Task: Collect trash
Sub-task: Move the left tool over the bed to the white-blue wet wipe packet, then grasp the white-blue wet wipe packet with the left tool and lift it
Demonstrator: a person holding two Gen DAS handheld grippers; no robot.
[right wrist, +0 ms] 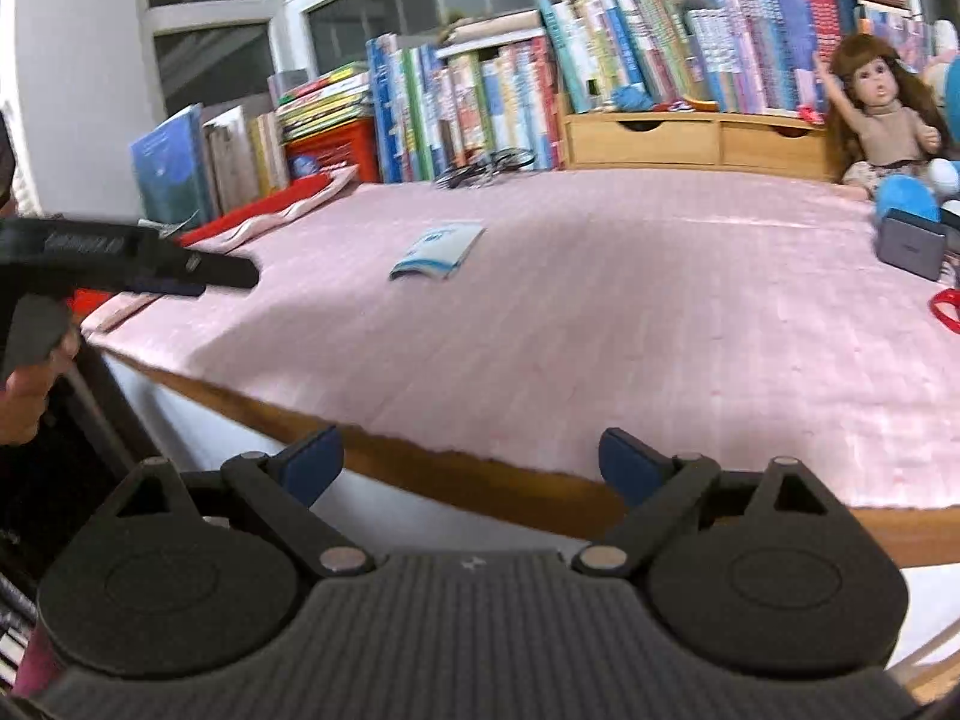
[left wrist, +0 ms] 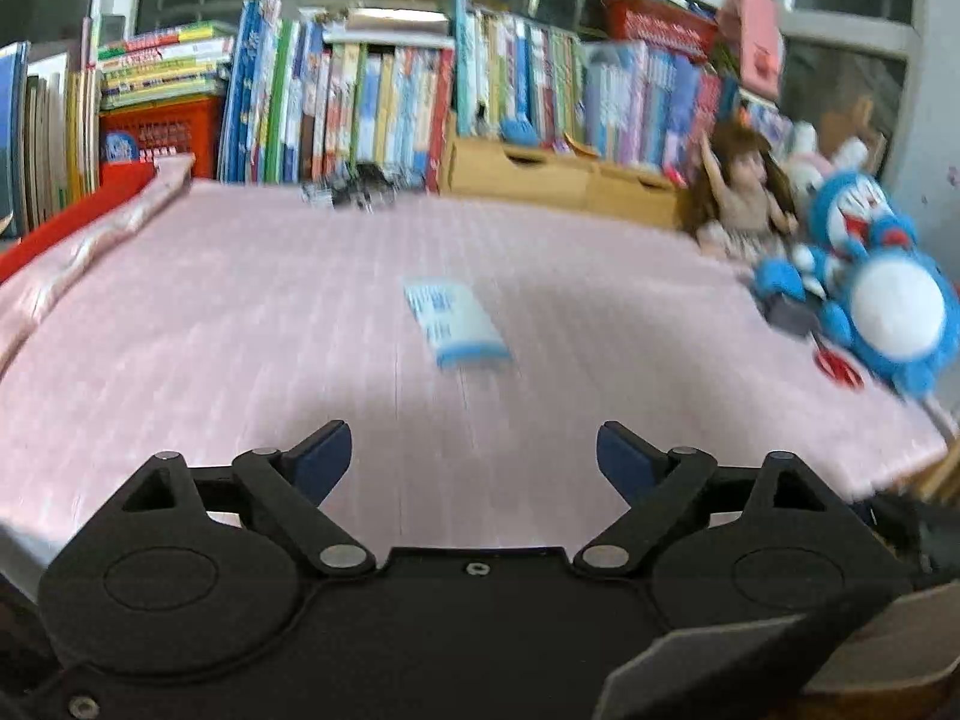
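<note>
A flat white-and-blue wrapper [left wrist: 459, 324] lies alone in the middle of the pink table cover [left wrist: 240, 312]. My left gripper [left wrist: 474, 459] hovers open above the near part of the table, the wrapper well ahead of its blue pads, nothing between them. In the right wrist view the same wrapper [right wrist: 438, 249] lies far ahead. My right gripper [right wrist: 471, 468] stands open over the table's wooden front edge [right wrist: 480, 480], holding nothing. The left gripper [right wrist: 198, 270] shows from the side at the left, held by a hand [right wrist: 27, 396].
Rows of books [left wrist: 384, 102] and a wooden drawer box [left wrist: 558, 177] line the back. A doll [left wrist: 741, 198] and a blue plush toy [left wrist: 882, 294] sit at the right, with a grey box [right wrist: 909, 243] and red scissors [right wrist: 948, 306]. A folded red-and-pink cloth [left wrist: 90, 228] lies at the left.
</note>
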